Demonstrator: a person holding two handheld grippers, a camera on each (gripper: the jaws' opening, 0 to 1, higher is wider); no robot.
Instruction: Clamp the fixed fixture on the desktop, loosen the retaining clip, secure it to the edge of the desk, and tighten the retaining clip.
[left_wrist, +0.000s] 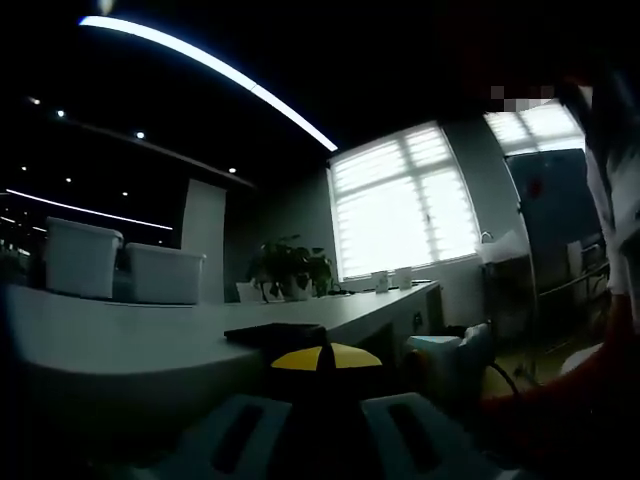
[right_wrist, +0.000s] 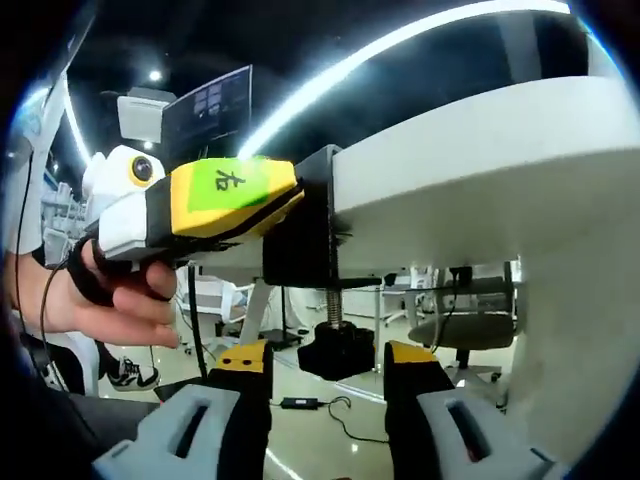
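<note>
The black clamp fixture (right_wrist: 300, 235) grips the edge of the white desk (right_wrist: 480, 170); its threaded screw (right_wrist: 330, 303) hangs below, ending in a black knob (right_wrist: 335, 355). In the right gripper view, my left gripper (right_wrist: 292, 196), yellow with a green label, is held by a hand and shut on the clamp's top. My right gripper (right_wrist: 328, 365) stands open under the desk, the knob between its yellow-black fingertips (right_wrist: 246, 358). In the left gripper view, my left gripper (left_wrist: 325, 360) is closed on the clamp's flat black top (left_wrist: 275, 333) on the desk (left_wrist: 150, 335).
Two white bins (left_wrist: 80, 255), a potted plant (left_wrist: 290, 268) and cups (left_wrist: 390, 280) stand on the desk's far part. My right gripper's body (left_wrist: 450, 360) and a red sleeve (left_wrist: 560, 410) show at the right. Under the desk are office chairs (right_wrist: 450, 325) and a cable (right_wrist: 330, 410).
</note>
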